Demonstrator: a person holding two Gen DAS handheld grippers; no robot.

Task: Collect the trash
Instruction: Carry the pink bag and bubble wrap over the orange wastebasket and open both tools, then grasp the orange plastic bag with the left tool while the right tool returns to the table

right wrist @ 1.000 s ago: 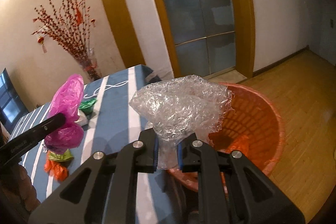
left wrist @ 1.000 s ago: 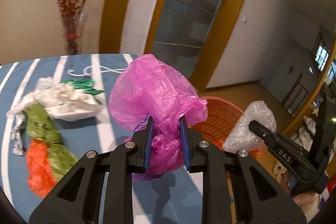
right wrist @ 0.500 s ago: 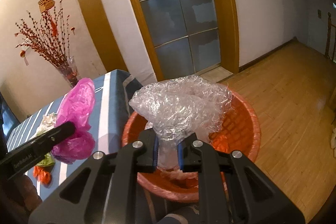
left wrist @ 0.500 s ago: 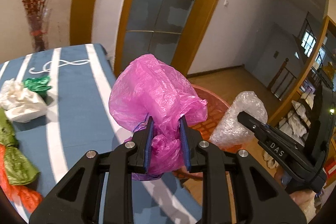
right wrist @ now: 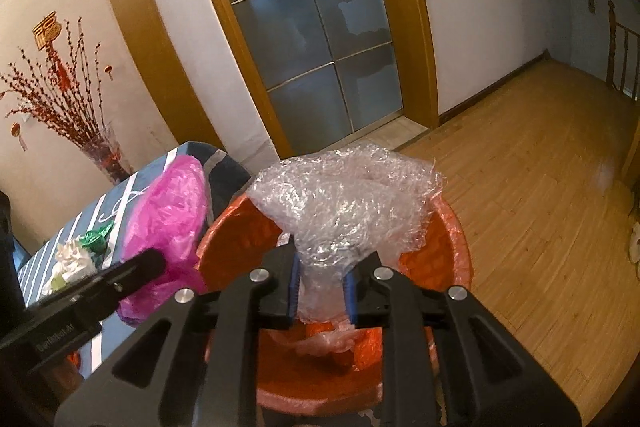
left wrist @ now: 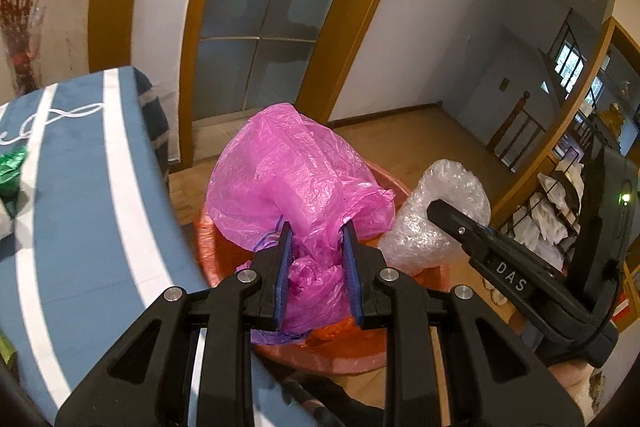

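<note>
My left gripper (left wrist: 316, 229) is shut on a crumpled pink plastic bag (left wrist: 292, 171), which hangs over the near-left part of an orange plastic basket (left wrist: 206, 247) on the floor beside the table. In the right wrist view my right gripper (right wrist: 322, 269) holds a wad of clear bubble wrap (right wrist: 348, 195) over the basket (right wrist: 460, 227). Its jaws are opening, and the wrap's neck still fills the gap between the blue pads. The pink bag (right wrist: 168, 207) is at the left. Orange and pale plastic lies in the basket's bottom.
The blue table with white stripes (left wrist: 80, 187) stands left of the basket, with green trash (right wrist: 96, 237) and white tissue (right wrist: 72, 259) on it. A vase of red branches (right wrist: 100, 151) is behind the table. A glass door (right wrist: 312, 39) and wooden floor (right wrist: 520, 187) lie beyond.
Both grippers have moved off the table to above the orange basket, carrying the pink bag and the bubble wrap. The right gripper's pads stand a little wider apart than before.
</note>
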